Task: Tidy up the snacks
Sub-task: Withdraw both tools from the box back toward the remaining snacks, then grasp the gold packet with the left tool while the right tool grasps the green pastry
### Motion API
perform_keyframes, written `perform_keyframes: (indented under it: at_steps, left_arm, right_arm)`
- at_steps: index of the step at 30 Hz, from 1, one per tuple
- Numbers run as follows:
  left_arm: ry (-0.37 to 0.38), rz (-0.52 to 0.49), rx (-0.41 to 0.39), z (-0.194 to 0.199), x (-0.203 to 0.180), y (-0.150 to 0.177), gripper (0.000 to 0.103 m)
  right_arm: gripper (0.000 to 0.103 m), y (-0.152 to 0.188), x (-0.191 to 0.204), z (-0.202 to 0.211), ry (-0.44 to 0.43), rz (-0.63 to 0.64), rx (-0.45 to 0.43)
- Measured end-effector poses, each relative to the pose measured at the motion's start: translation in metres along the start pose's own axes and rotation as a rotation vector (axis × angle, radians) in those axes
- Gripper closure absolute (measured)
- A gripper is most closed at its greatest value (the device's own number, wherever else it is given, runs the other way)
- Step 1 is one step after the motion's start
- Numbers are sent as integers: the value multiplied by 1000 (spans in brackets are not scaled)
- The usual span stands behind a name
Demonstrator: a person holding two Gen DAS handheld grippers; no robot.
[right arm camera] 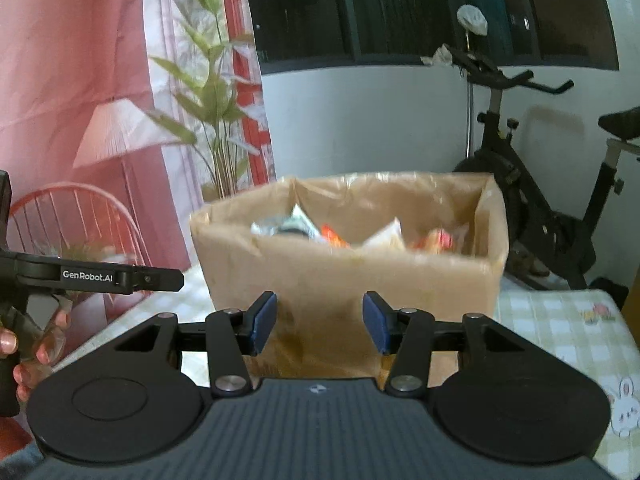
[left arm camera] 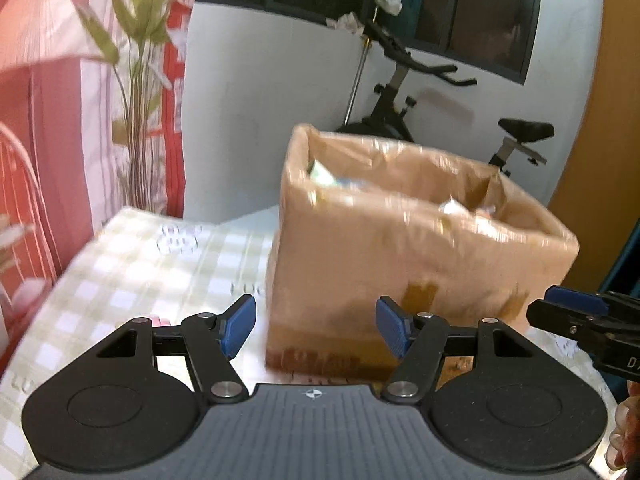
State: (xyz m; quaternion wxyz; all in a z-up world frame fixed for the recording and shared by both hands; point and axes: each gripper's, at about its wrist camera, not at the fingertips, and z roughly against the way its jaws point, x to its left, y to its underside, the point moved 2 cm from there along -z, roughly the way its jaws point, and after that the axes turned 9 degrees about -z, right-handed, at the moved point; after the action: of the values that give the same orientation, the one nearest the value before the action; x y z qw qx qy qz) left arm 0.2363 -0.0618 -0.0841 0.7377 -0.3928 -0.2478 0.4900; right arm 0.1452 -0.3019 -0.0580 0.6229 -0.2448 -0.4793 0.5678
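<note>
A brown cardboard box [left arm camera: 400, 264] lined with clear plastic stands on the checked tablecloth; it also shows in the right wrist view [right arm camera: 352, 280]. Several snack packets [right arm camera: 332, 234] lie inside it, white, green and orange; a few [left arm camera: 324, 174] peek over the rim in the left wrist view. My left gripper [left arm camera: 316, 326] is open and empty, just in front of the box's lower left corner. My right gripper [right arm camera: 319, 322] is open and empty, close in front of the box's near wall. The right gripper also shows at the right edge of the left wrist view [left arm camera: 588, 320].
The table has a green-and-white checked cloth [left arm camera: 132, 280] [right arm camera: 560, 332]. An exercise bike [right arm camera: 540, 184] stands behind the box to the right. A tall plant [right arm camera: 212, 120], a red chair [right arm camera: 80, 216] and pink curtains are to the left.
</note>
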Motion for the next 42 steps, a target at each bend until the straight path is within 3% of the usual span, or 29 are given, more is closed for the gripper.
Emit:
perform_keyframes:
  at_steps: [20, 28, 38, 42]
  left_arm:
    - [26, 0, 130, -36, -4, 42, 35]
    - [6, 28, 196, -52, 2, 62, 35]
    - [-2, 41, 221, -61, 1, 72, 35]
    - [9, 30, 235, -70, -5, 74, 35]
  right_arm:
    - [52, 60, -41, -21, 71, -74, 152]
    - [52, 102, -65, -48, 138, -89, 280]
    - [52, 105, -75, -86, 204, -97, 269]
    - [53, 108, -74, -97, 204, -76, 312]
